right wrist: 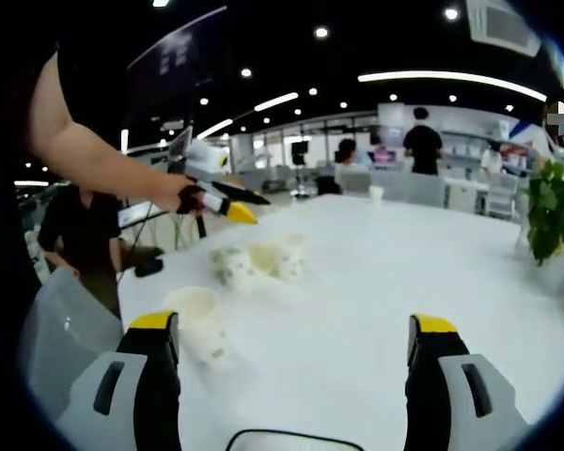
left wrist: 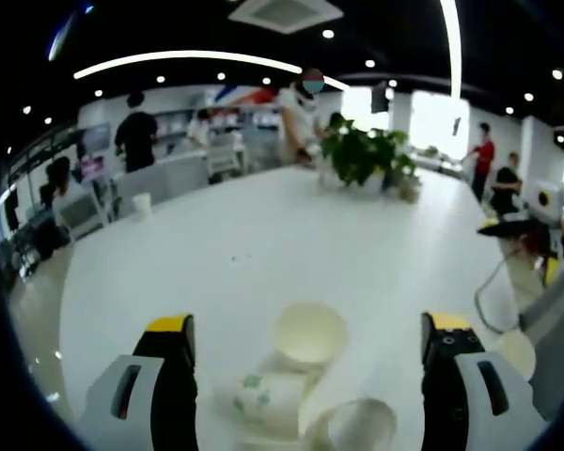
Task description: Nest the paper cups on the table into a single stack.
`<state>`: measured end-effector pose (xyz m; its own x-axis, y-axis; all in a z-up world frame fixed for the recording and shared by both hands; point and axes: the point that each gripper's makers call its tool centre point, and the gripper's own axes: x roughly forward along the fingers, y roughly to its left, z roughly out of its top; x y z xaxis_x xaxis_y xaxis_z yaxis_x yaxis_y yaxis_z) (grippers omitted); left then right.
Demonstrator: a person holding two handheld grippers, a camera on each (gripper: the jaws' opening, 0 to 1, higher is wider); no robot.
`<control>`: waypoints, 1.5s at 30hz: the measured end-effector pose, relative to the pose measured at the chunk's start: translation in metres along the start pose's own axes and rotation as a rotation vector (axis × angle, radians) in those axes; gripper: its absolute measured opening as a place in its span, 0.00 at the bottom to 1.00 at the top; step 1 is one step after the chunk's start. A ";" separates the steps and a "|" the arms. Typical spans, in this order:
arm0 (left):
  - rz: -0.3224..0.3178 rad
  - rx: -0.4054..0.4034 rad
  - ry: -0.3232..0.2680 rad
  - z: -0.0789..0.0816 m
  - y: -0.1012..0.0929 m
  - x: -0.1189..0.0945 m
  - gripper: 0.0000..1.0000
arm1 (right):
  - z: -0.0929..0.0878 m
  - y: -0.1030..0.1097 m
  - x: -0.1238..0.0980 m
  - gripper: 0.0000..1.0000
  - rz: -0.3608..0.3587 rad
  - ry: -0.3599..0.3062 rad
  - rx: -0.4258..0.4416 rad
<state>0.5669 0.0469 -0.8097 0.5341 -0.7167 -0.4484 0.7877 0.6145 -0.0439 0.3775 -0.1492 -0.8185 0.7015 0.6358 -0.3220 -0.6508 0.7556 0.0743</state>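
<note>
On the white counter [left wrist: 263, 254], between the wide-spread jaws of our left tool [left wrist: 305, 352], we see three paper cups [left wrist: 305, 376] bunched together: one lying on its side with a green print, one upright with its mouth open, one tipped toward us at the bottom edge. The tool holds nothing. Further right a potted plant [left wrist: 365, 155] stands at the far side, and our right tool [left wrist: 531, 225] enters from the right edge. In the right gripper view, the left tool [right wrist: 227, 202] hovers above the cup cluster [right wrist: 258, 260], and another cup [right wrist: 197, 319] stands just inside the empty, wide-open right tool [right wrist: 296, 362]. A lone cup [right wrist: 376, 194] sits far back.
</note>
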 end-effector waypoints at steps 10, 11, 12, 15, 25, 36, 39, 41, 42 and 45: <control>-0.005 0.015 0.027 -0.001 0.003 0.013 0.98 | -0.001 -0.001 0.003 1.00 0.004 0.007 0.010; -0.007 0.015 0.028 -0.001 0.002 0.013 0.98 | -0.001 -0.001 0.003 1.00 0.004 0.008 0.010; -0.008 0.015 0.031 -0.001 0.004 0.015 0.98 | -0.001 -0.002 0.003 1.00 0.004 0.007 0.011; -0.010 0.017 0.037 -0.001 0.004 0.016 0.98 | -0.001 -0.003 0.003 1.00 0.003 0.007 0.012; -0.016 0.034 0.067 -0.006 0.004 0.020 0.98 | -0.004 0.000 0.005 1.00 0.015 0.017 0.012; -0.031 0.060 0.102 -0.012 0.003 0.029 0.97 | -0.003 0.000 0.003 1.00 0.013 0.023 0.014; -0.037 0.071 0.142 -0.019 0.000 0.036 0.95 | -0.004 0.002 0.004 1.00 0.013 0.026 0.017; -0.044 0.107 0.174 -0.025 -0.002 0.040 0.92 | -0.004 0.002 0.004 1.00 0.013 0.027 0.018; -0.046 0.120 0.188 -0.028 -0.002 0.043 0.92 | -0.005 0.002 0.004 1.00 0.013 0.029 0.020; -0.062 0.108 0.199 -0.036 -0.003 0.049 0.85 | -0.006 0.003 0.003 1.00 0.012 0.029 0.022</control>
<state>0.5798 0.0213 -0.8634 0.4207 -0.6661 -0.6159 0.8514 0.5244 0.0144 0.3763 -0.1462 -0.8252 0.6846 0.6405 -0.3481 -0.6526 0.7512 0.0988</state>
